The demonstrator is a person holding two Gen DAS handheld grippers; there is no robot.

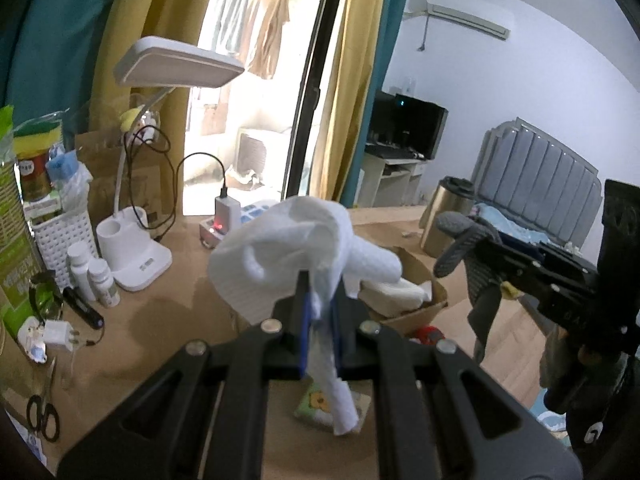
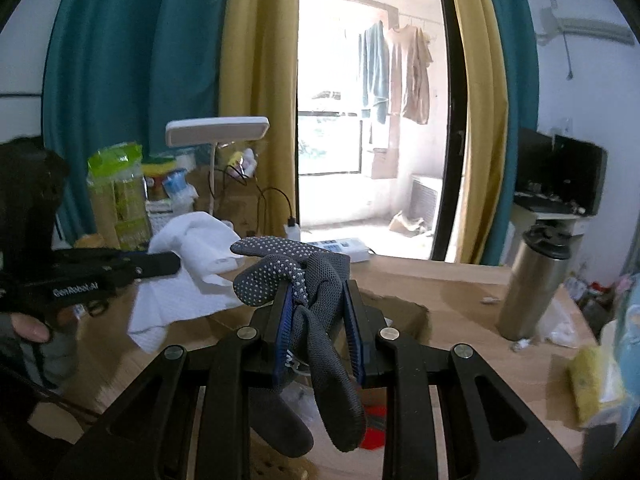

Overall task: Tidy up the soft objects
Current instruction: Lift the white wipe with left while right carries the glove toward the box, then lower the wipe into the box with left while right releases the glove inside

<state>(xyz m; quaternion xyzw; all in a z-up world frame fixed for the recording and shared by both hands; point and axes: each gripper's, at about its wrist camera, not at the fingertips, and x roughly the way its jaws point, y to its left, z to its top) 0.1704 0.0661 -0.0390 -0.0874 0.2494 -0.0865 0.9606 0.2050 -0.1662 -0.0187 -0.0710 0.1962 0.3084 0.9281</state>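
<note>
Left wrist view, near field: the left gripper [image 1: 318,292] has its jaws closed tight on a white cloth [image 1: 296,240], which is pinched between the blue pads; the bulk bunches above the fingertips and a narrow tail hangs below, over a small printed packet [image 1: 316,404] on the wooden table [image 1: 180,312]. Right wrist view, near field: the right gripper [image 2: 318,300] clamps a grey dotted work glove [image 2: 292,276] between its blue pads, the jaws held partly apart by the fabric; the glove fingers curl above the tips and the cuff dangles below.

Middle distance: each view shows the other tool. In the right wrist view the left gripper [image 2: 160,264] enters from the left, held by a hand [image 2: 30,328], with the white cloth [image 2: 192,264] draped from it; its side bears the only legible writing, "GenRobot.AI". In the left wrist view the right gripper [image 1: 492,252] enters from the right with the glove [image 1: 468,248] hanging from it. An open cardboard box [image 1: 416,300] sits on the table between the two loads.

Seen only in the left wrist view: scissors [image 1: 42,416], a white plug adapter [image 1: 58,336], two white bottles [image 1: 94,276] and a white lamp base [image 1: 136,256] at far left. A steel tumbler [image 2: 532,280] stands to the right, shown more fully in the right wrist view.

Far field: yellow and teal curtains [image 2: 256,60] frame a bright balcony with hanging clothes [image 2: 396,72].
</note>
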